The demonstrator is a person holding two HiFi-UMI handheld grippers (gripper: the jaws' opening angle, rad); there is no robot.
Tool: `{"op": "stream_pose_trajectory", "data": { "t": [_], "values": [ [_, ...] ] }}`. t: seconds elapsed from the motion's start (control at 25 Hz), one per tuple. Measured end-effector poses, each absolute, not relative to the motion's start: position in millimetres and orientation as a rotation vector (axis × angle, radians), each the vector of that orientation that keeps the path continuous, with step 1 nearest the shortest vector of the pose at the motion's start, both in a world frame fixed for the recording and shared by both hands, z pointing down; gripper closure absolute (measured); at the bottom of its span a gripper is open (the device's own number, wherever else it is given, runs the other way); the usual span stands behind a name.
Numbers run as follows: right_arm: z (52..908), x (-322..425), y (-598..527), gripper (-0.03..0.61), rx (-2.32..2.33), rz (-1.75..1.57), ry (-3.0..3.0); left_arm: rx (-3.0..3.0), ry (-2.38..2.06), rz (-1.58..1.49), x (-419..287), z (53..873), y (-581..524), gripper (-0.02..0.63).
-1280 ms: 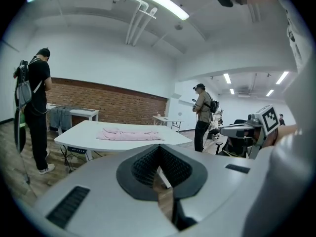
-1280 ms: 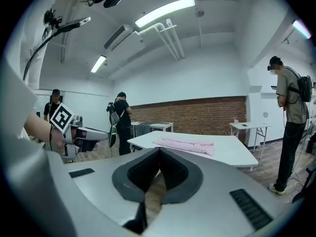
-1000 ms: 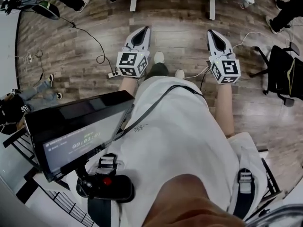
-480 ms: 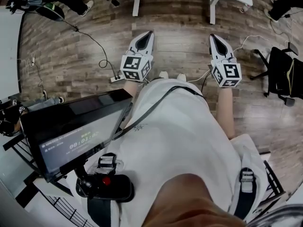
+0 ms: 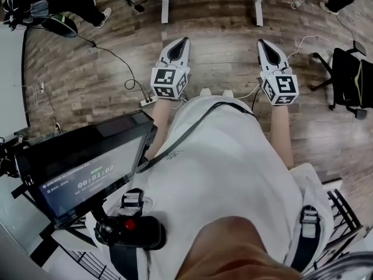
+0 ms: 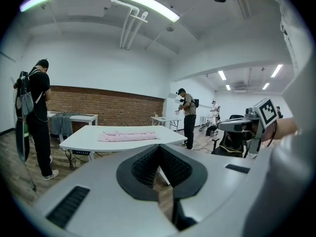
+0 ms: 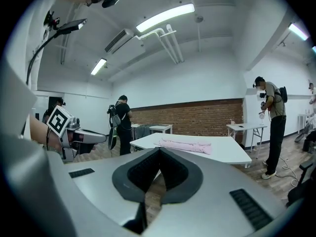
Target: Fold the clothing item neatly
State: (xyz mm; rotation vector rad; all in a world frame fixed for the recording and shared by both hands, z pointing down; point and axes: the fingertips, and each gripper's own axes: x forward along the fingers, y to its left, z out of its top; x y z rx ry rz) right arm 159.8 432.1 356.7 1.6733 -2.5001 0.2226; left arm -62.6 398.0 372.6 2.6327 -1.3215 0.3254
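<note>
Nearest the camera are the person's white shirt (image 5: pixel 221 156) and a dark screen (image 5: pixel 87 162). Ahead, the left gripper (image 5: pixel 183 42) and the right gripper (image 5: pixel 262 44) are held side by side above the wooden floor (image 5: pixel 221 34). Each has its jaws pressed together with nothing between them. Beyond stands a white tabletop (image 6: pixel 89 135). The pink clothing item (image 6: pixel 129 135) lies on it as a long, narrow, flattened bundle, well apart from both grippers. Farther off are a standing person (image 6: pixel 189 115) and a brick wall (image 6: pixel 98 105).
</note>
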Motion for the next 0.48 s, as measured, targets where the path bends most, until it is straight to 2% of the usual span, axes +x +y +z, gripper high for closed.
{"op": "stream_pose_trajectory", "data": {
  "t": [0.2, 0.48],
  "values": [
    [343.1, 148.2, 428.1, 0.575, 1.687, 0.218, -2.477, 2.635, -1.321, 0.312, -78.1, 358.9, 390.7, 0.612],
    [363.4, 169.8, 444.2, 0.575, 1.696, 0.224, -2.48, 2.649, -1.304, 0.326, -53.5, 375.7, 403.4, 0.612]
  ]
}}
